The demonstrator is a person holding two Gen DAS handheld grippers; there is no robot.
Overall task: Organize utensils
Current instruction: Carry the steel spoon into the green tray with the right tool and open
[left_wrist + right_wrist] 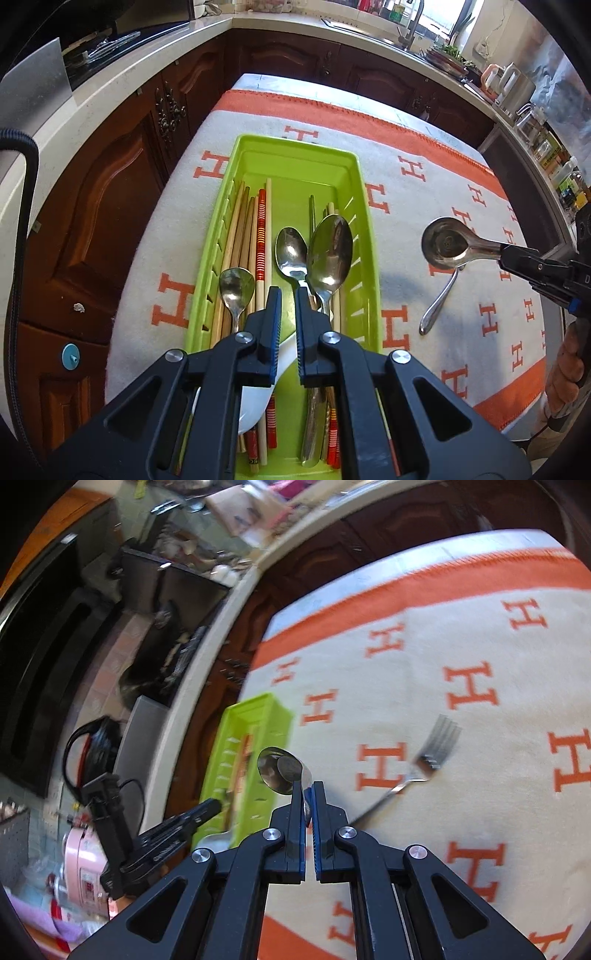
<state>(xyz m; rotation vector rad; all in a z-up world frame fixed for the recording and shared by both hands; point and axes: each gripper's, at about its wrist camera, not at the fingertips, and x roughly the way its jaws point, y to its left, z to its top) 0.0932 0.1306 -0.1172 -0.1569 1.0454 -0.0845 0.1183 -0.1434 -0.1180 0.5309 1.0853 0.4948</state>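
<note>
A green utensil tray (255, 155) on the cloth holds wooden chopsticks (242, 229), a red-banded chopstick (261, 236), three metal spoons (328, 251) and a white ceramic spoon (255, 398). My left gripper (288, 295) hovers over the tray, its jaws slightly apart and empty. My right gripper (307, 788) is shut on the handle of a round metal spoon (280, 771), held above the cloth to the right of the tray (251, 716). That spoon (445, 243) and the right gripper (502, 254) also show in the left wrist view. A fork (424, 764) lies on the cloth under it.
The white cloth with orange H letters (461, 206) covers a small table. Dark wooden cabinets (110, 177) and a pale countertop (129, 77) surround it. A sink and kettle (509, 81) stand at the back right.
</note>
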